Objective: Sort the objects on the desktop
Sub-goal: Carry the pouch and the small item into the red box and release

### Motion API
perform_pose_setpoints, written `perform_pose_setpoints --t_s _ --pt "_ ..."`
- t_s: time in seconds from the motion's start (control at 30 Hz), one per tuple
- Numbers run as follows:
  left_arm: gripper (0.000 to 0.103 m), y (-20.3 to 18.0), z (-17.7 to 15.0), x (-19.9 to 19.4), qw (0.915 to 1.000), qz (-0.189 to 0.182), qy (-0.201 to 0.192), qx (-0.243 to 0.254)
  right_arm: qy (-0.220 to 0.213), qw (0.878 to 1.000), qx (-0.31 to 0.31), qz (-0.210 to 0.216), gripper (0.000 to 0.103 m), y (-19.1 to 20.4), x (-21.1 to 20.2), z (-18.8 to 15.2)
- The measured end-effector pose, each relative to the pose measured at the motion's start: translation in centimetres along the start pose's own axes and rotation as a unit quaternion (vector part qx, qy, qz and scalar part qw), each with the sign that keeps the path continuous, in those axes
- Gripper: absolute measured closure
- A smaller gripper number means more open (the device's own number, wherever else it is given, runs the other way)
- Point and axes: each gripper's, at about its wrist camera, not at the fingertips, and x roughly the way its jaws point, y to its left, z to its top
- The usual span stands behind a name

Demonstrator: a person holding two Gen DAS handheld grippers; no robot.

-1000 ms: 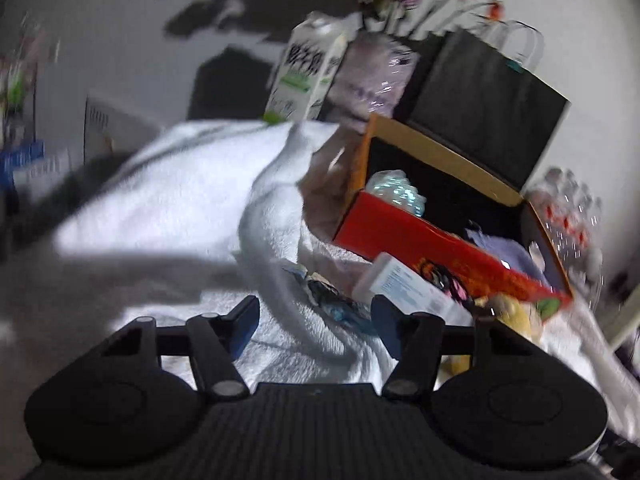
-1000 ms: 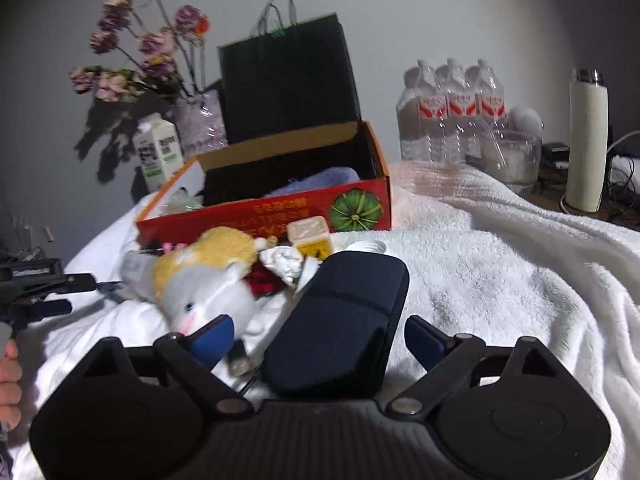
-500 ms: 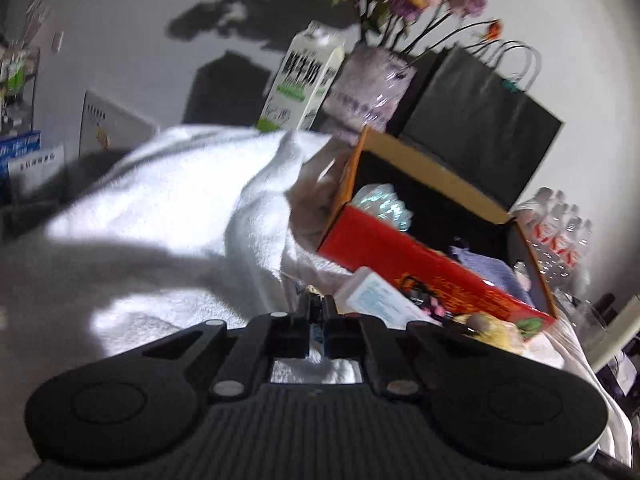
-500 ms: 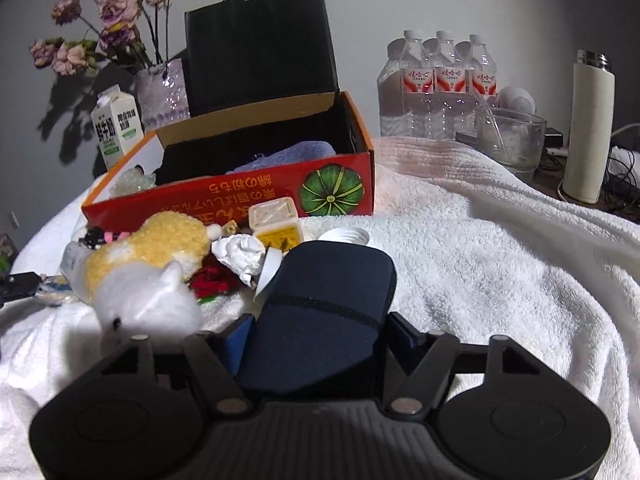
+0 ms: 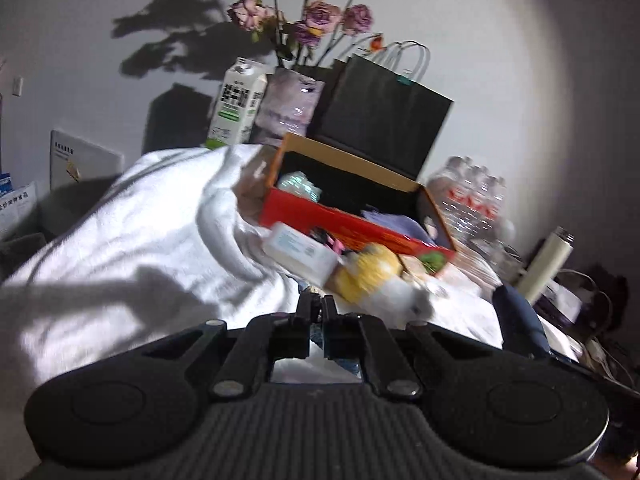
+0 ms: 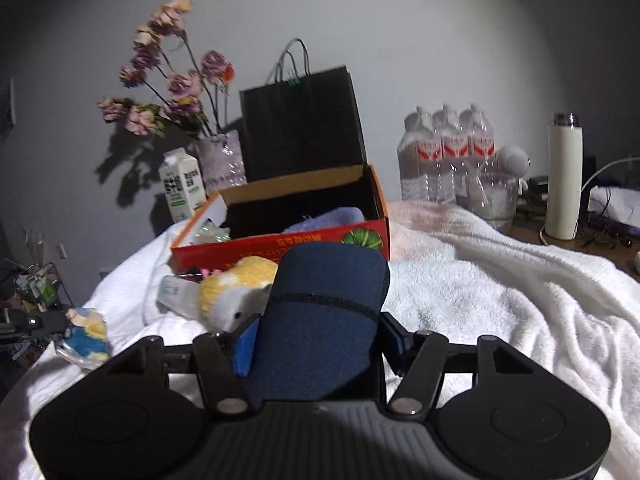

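The right tool (image 6: 318, 338) pinches a dark blue case (image 6: 320, 320) between its blue-padded fingers (image 6: 245, 344), holding it lifted off the white towel (image 6: 500, 292) that covers the surface. The case rises in front of the camera and hides part of the red cardboard box (image 6: 280, 242) behind it.

The left tool (image 5: 317, 312) has its fingers pressed together on a small packet. In the right wrist view this packet (image 6: 86, 338) shows at the far left as a blue and yellow wrapped item held at the tool's tip, above the towel's left edge.

Just left of the case lies a yellow and white plush toy (image 6: 236, 292), touching a white pack (image 6: 174, 290) on its left. Both sit in front of the box's near wall. Inside the open box are a pale purple cloth (image 6: 332, 216) and a crinkled clear wrapper (image 6: 212, 234).

Behind the box stand a black paper bag (image 6: 302, 124), a vase of flowers (image 6: 220, 156) and a milk carton (image 6: 182, 184). To the right are water bottles (image 6: 448, 152), a glass bowl (image 6: 490, 196) and a white flask (image 6: 564, 176).
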Motion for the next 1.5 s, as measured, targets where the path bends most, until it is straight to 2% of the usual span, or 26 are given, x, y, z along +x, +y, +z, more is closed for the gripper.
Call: perform_pose_setpoints --t_s 0.23,0.47,0.63,0.77,0.87,1.0,1.17,1.33,1.4,1.5 --pt "0.097 -2.6 -2.9 -3.3 0.9993 -0.013 0.003 0.035 -0.014 1.0 -0.022 0.016 0.043 1.4 -4.8 -1.3" --pt "0.097 -3.9 -2.7 -4.4 0.9981 -0.009 -0.014 0.059 -0.027 0.999 -0.019 0.026 0.043 1.3 -7.3 -1.9" --pt "0.097 -4.3 1.6 -2.9 0.9945 -0.005 -0.024 0.102 -0.034 0.999 -0.019 0.036 0.043 0.6 -7.2 -0.4" --pt "0.097 -4.1 5.7 -1.2 0.9944 0.005 -0.034 0.1 -0.035 0.997 -0.014 0.066 0.042 -0.6 -6.5 2.2" --pt "0.097 -4.2 8.4 0.4 0.9943 -0.004 -0.038 0.1 -0.046 0.996 -0.028 0.066 0.042 -0.7 -5.4 4.4" --pt "0.097 -4.4 12.4 4.1 0.9939 -0.003 -0.036 0.104 -0.052 0.996 -0.053 0.055 0.042 -0.4 -2.1 8.0" --pt "0.097 -4.6 16.6 11.8 0.991 0.029 -0.027 0.128 -0.046 0.995 -0.068 0.058 0.042 -0.4 4.6 13.4" --pt "0.097 -3.9 20.0 21.3 0.9909 0.049 0.027 0.123 -0.006 0.997 -0.064 0.051 0.042 -0.5 13.9 18.2" --pt "0.097 -3.7 20.8 25.0 0.9894 0.043 0.051 0.129 0.017 0.997 -0.065 0.044 0.042 -0.4 18.0 19.4" --pt "0.097 -3.6 21.2 29.9 0.9845 0.049 0.063 0.156 0.052 0.996 -0.074 0.016 0.042 0.0 24.2 20.2"
